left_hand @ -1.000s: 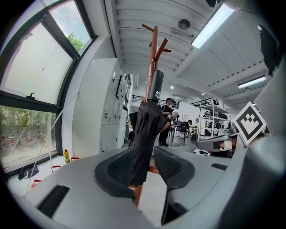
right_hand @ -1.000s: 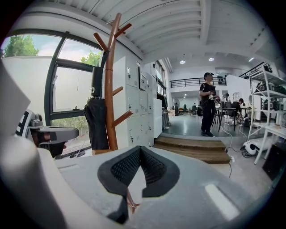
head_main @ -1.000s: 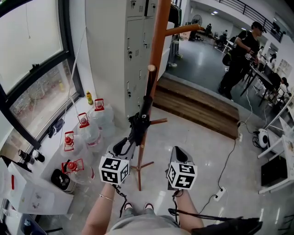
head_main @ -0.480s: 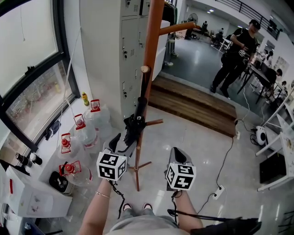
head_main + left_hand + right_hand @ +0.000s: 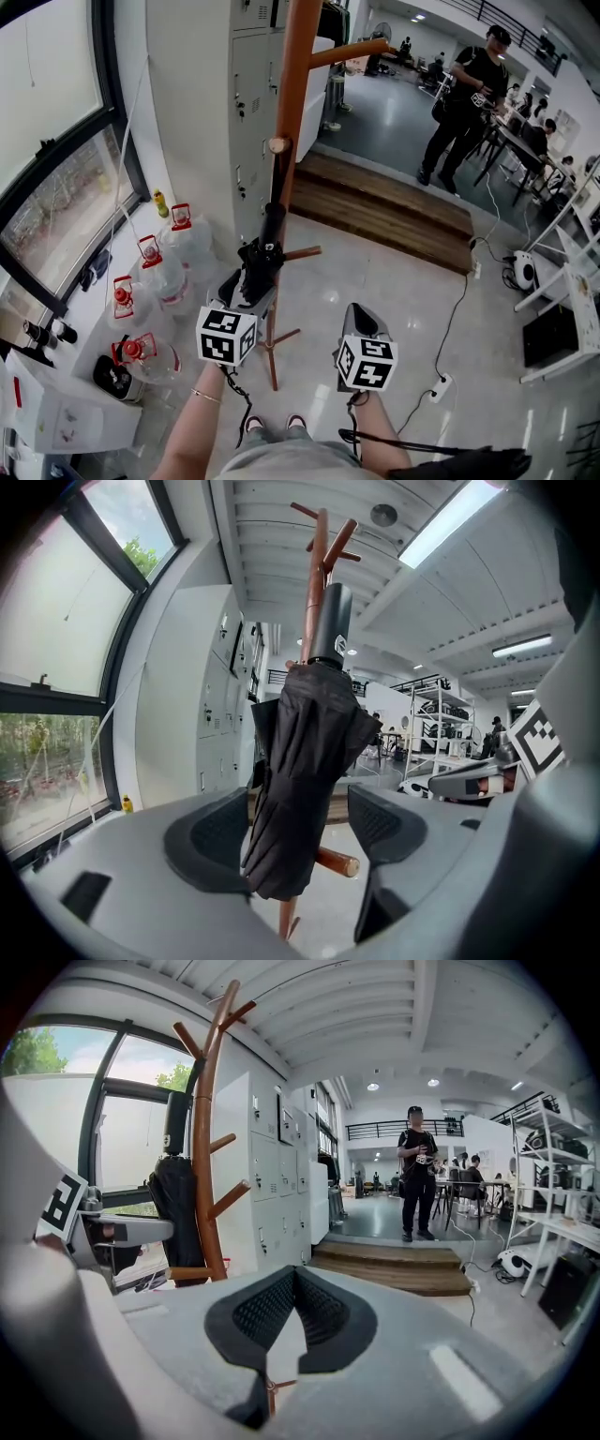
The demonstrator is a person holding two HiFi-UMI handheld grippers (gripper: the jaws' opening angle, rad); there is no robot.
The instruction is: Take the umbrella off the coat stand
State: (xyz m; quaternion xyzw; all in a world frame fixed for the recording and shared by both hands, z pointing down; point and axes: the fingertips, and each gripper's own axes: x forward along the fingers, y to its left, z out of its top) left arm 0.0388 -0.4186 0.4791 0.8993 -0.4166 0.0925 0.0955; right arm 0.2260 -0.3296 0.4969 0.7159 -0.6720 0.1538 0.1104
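A folded black umbrella (image 5: 265,255) hangs upright on the brown wooden coat stand (image 5: 295,84), its black handle pointing up. Its lower part (image 5: 305,761) lies between the jaws of my left gripper (image 5: 295,832), which are opening. The cloth brushes the left pad, and a gap shows on the right. In the head view the left gripper (image 5: 246,286) sits at the umbrella's bottom end. My right gripper (image 5: 361,323) hangs apart to the right, shut on nothing (image 5: 293,1283). From there the umbrella (image 5: 178,1194) and the stand (image 5: 208,1147) show on the left.
Several water jugs (image 5: 159,272) with red caps stand under the window at left. Grey lockers (image 5: 248,112) rise behind the stand. A wooden step (image 5: 384,202) crosses the floor ahead, and a person (image 5: 459,94) stands beyond it. A power strip (image 5: 439,389) with a cable lies at right.
The left gripper's jaws have spread wider around the umbrella's lower end and the gripper has edged forward. The right gripper has stayed shut and hardly moved.
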